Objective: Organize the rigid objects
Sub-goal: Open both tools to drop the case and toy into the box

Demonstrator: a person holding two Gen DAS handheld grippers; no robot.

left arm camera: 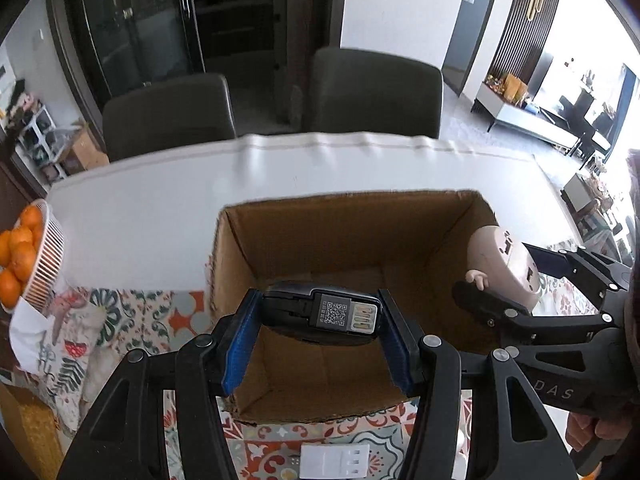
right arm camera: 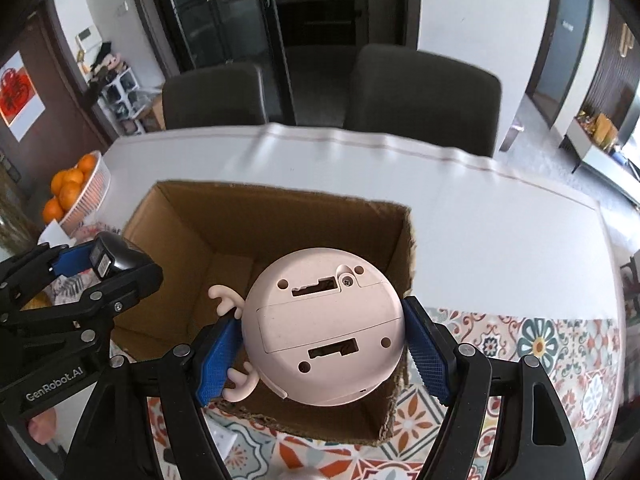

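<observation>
I am holding my left tongs [left arm camera: 320, 336] level over the open cardboard box [left arm camera: 256, 240], its blue ribbed pads pinching a dark, flat gadget [left arm camera: 320, 312] with a code sticker and gold contacts; my right tongs [right arm camera: 320, 344] are hovering beside them over the same box [right arm camera: 184, 224], clamping a smooth pink round plastic toy [right arm camera: 324, 324] with small antlers, underside towards me. The box is sitting on a patterned cloth [right arm camera: 520, 340] on the white table [left arm camera: 160, 200].

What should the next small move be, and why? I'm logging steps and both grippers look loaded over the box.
Probably lower one item into the cardboard box and open. The left gripper clamps a dark device above the box's empty floor; the right gripper clamps the pink toy over the box too. Lowering first would likely avoid a hard drop.
</observation>
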